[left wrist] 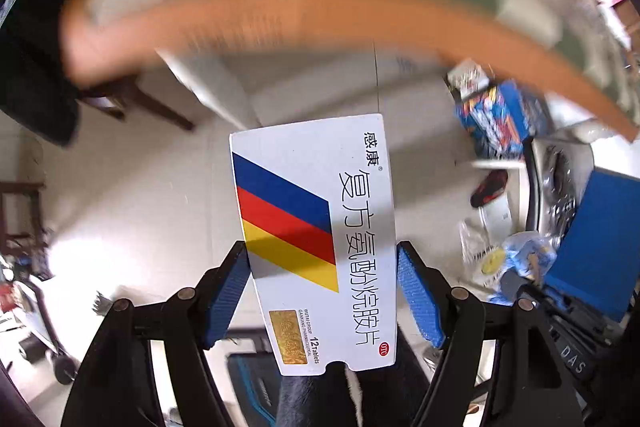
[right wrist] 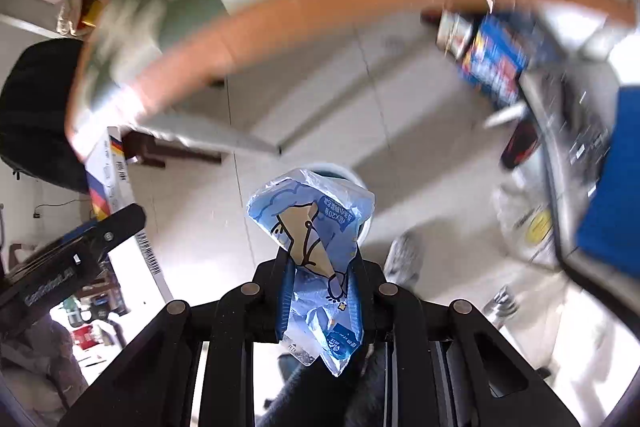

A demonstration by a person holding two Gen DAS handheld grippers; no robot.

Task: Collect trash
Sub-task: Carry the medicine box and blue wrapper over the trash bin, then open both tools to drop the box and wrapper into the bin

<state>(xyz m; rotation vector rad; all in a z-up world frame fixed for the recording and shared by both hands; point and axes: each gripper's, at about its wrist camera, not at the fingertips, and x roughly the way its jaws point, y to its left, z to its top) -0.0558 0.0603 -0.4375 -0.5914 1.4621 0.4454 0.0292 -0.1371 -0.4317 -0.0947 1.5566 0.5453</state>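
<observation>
My left gripper (left wrist: 322, 289) is shut on a flat white medicine box (left wrist: 316, 227) with blue, red and yellow stripes, held in the air off the table. My right gripper (right wrist: 320, 291) is shut on a crumpled blue plastic wrapper (right wrist: 316, 239) with a cartoon print. Behind the wrapper a white round bin rim (right wrist: 340, 171) shows on the floor below. The left gripper and its medicine box also show at the left edge of the right wrist view (right wrist: 108, 187).
The orange-edged table (left wrist: 320, 11) with a green and cream checked cloth curves across the top, blurred. A blue printed carton (left wrist: 500, 119) and a blue box (left wrist: 596, 243) stand at right, with more wrappers (left wrist: 504, 259). Pale tiled floor lies below.
</observation>
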